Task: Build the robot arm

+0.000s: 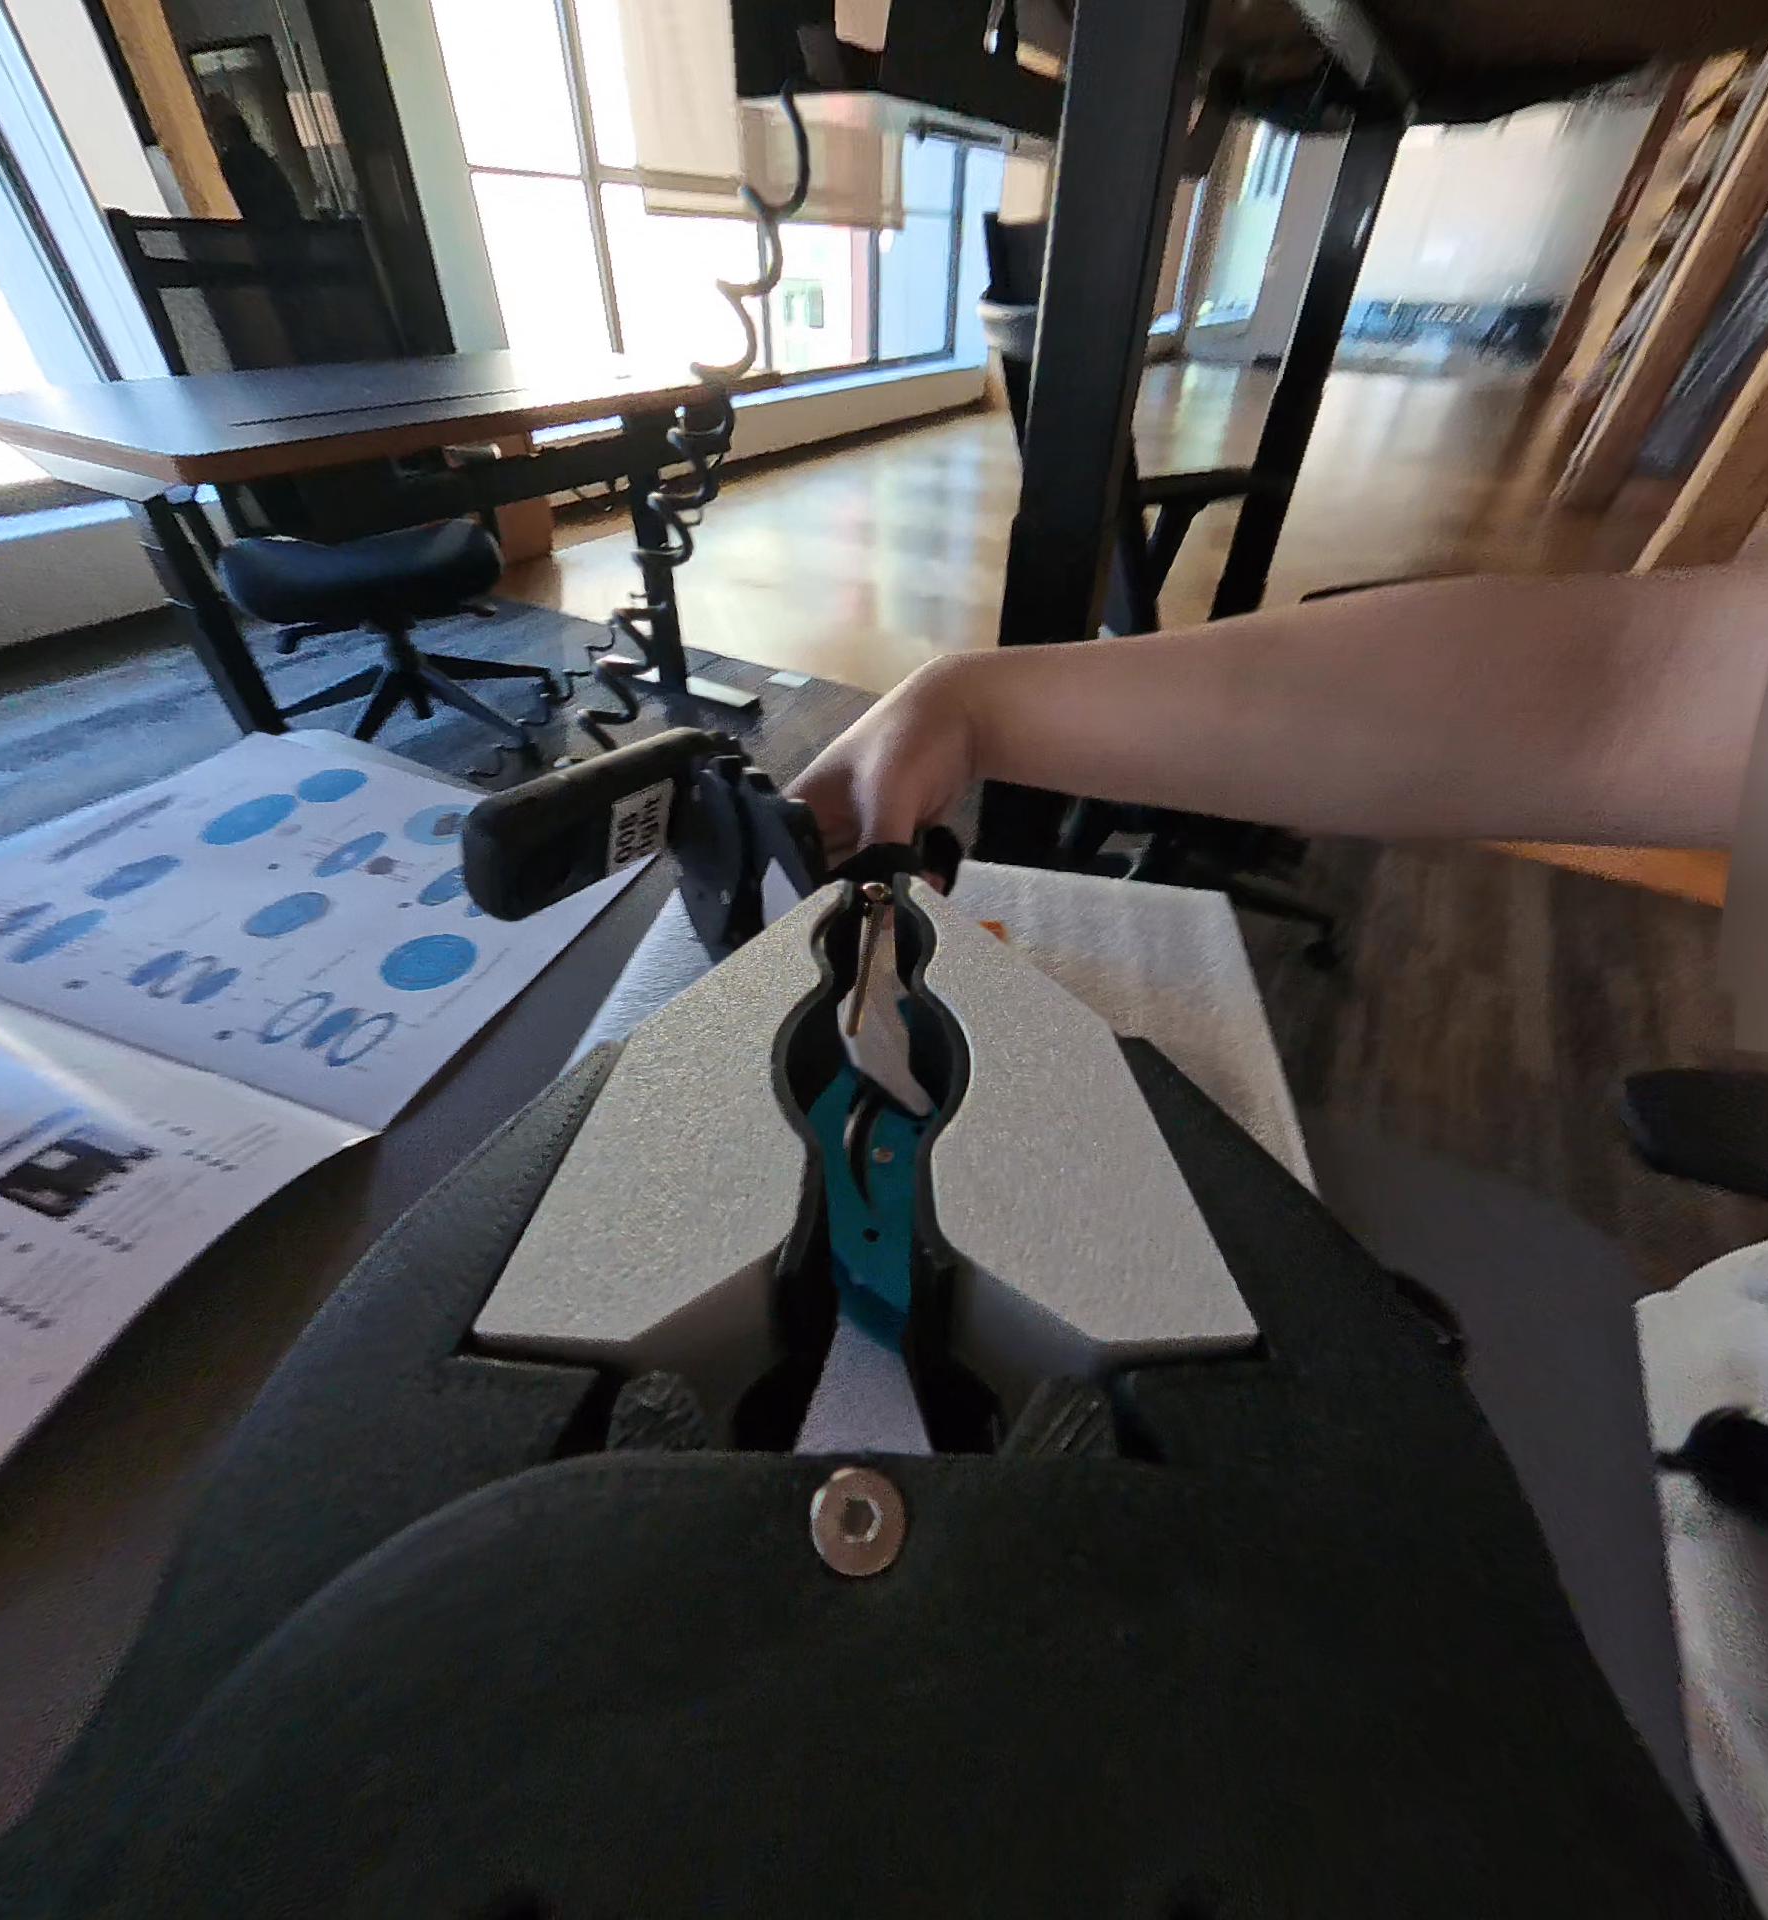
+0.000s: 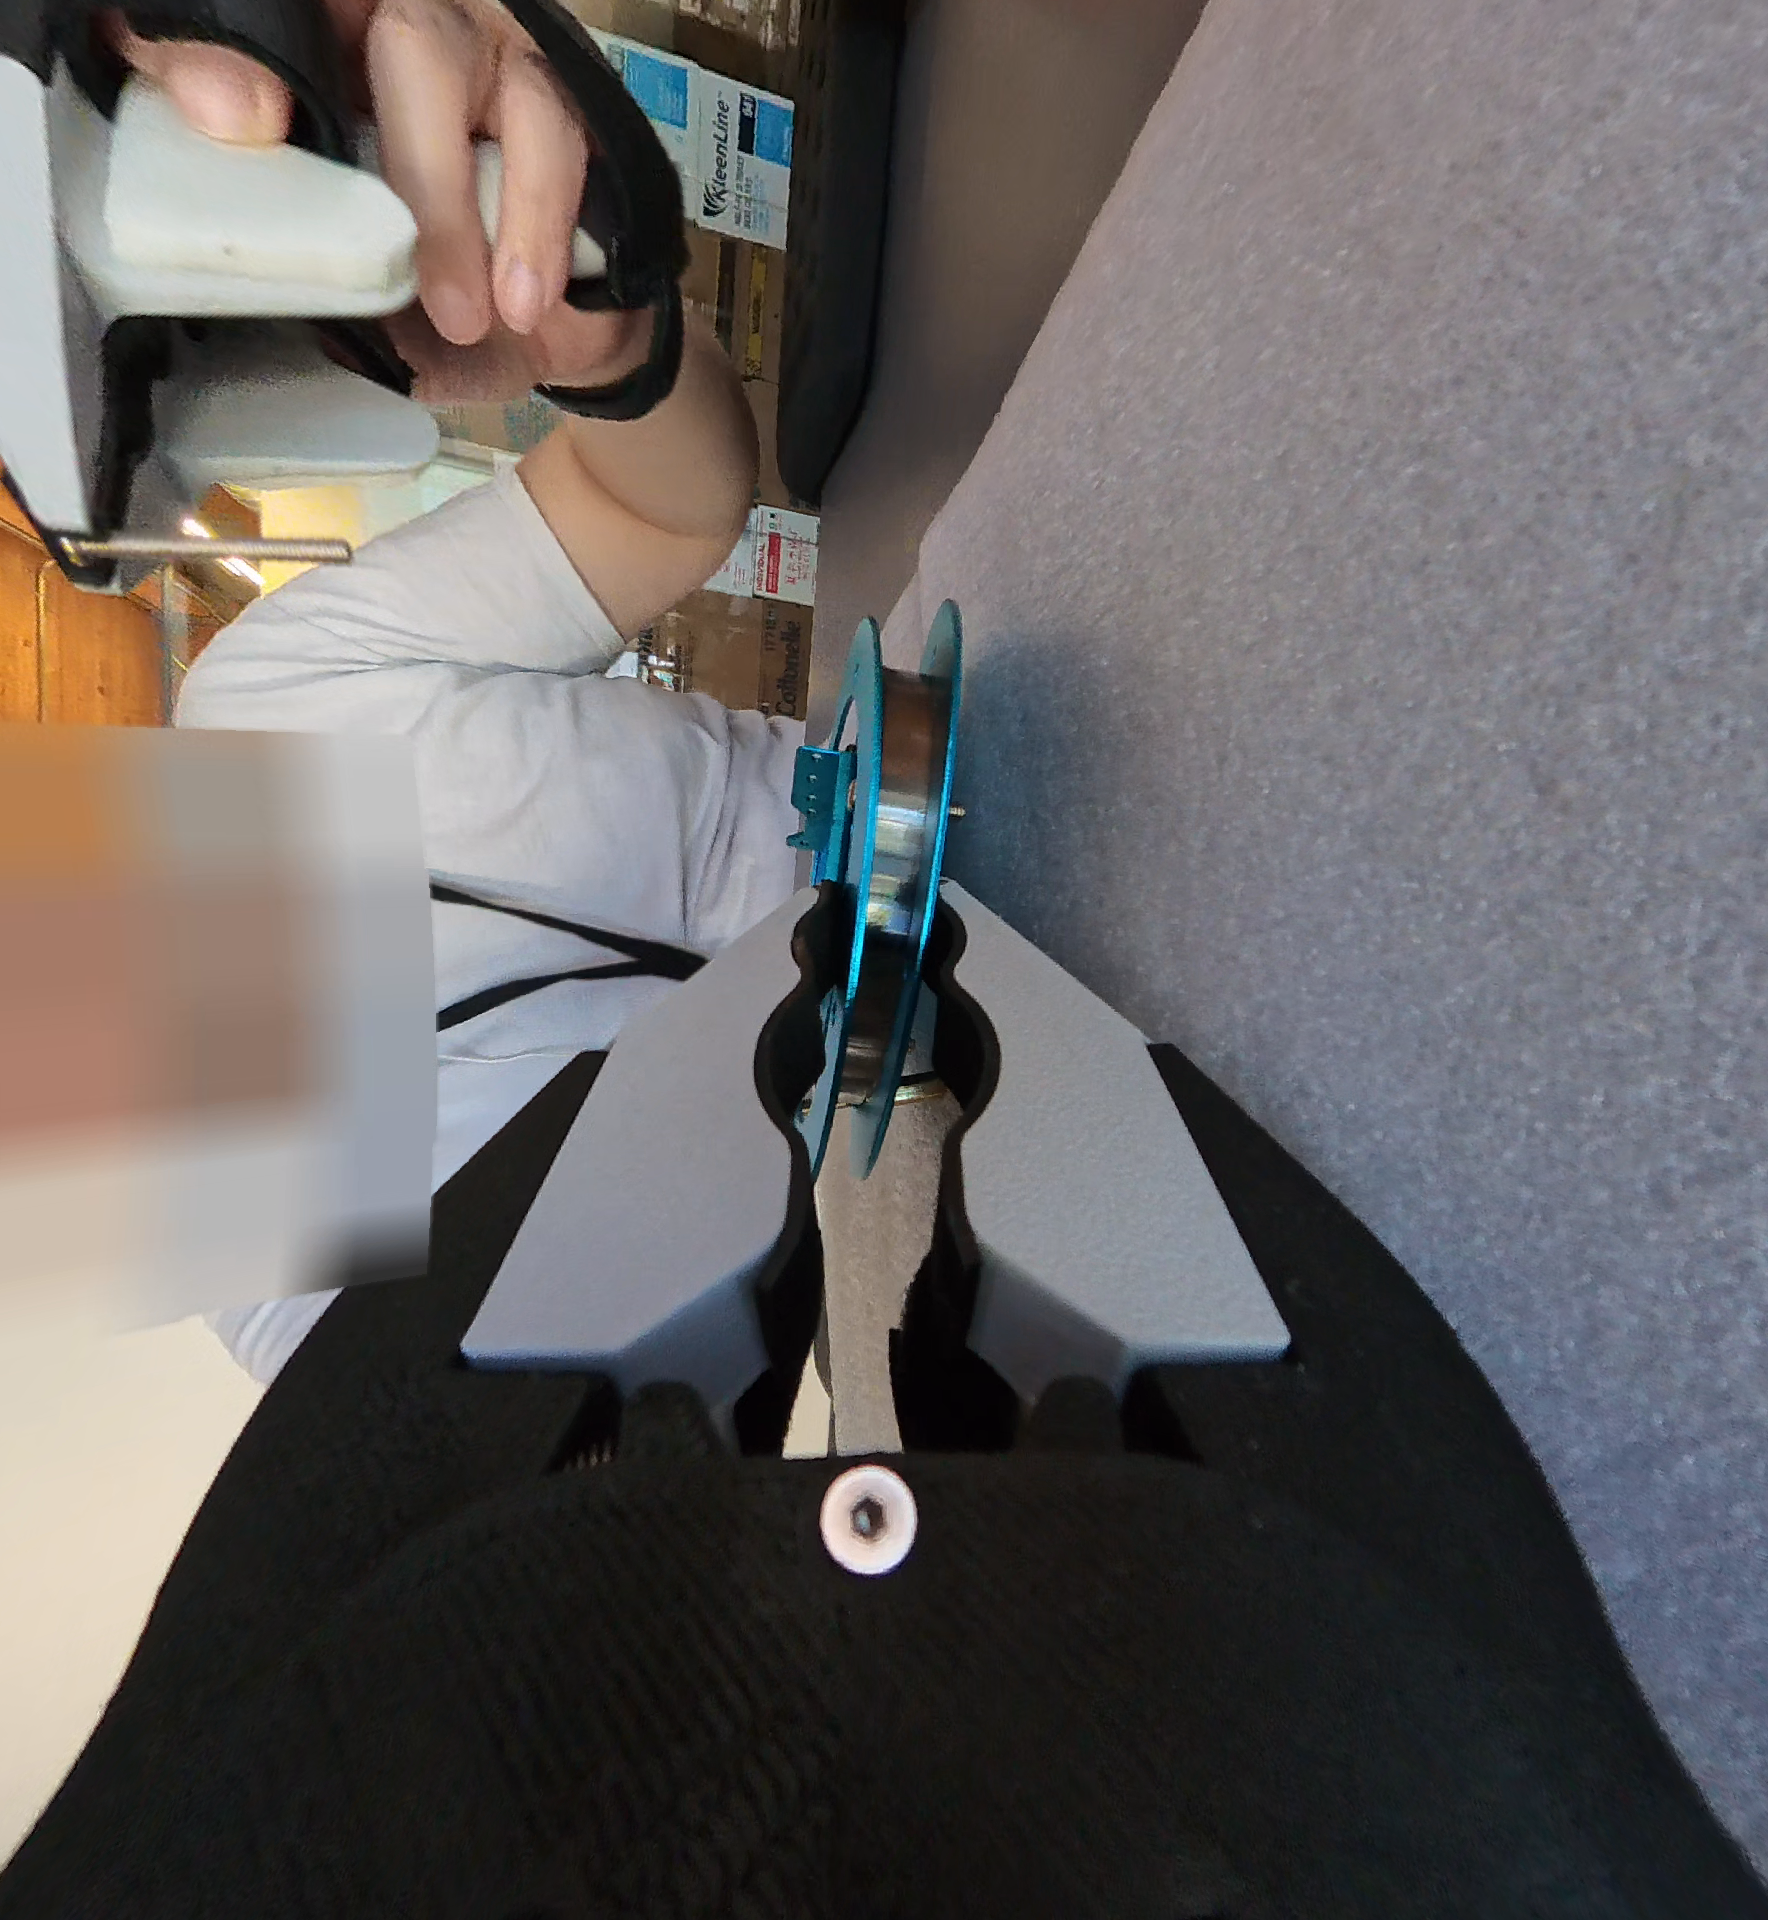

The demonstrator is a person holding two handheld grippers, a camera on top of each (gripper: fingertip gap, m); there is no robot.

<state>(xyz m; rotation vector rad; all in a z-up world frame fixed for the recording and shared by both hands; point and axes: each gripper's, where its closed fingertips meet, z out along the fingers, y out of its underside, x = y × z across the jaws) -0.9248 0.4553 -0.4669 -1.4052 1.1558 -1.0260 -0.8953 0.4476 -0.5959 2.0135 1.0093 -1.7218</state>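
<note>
While both grippers grip the same part, we log no finished step. Left gripper [image 1: 875, 1049]: fingers [image 1: 693, 1122] nearly closed, clenched on a teal metal piece [image 1: 864, 1195] with a white tab and a screw at the tips. Right gripper [image 2: 875, 997]: fingers [image 2: 651, 1122] clamped on the teal spool [image 2: 895, 810], its flange edge-on just beside the grey felt surface [image 2: 1431, 727]. Printed sheets [image 1: 236, 935] lie on the desk [image 1: 506, 1060] to the left.
</note>
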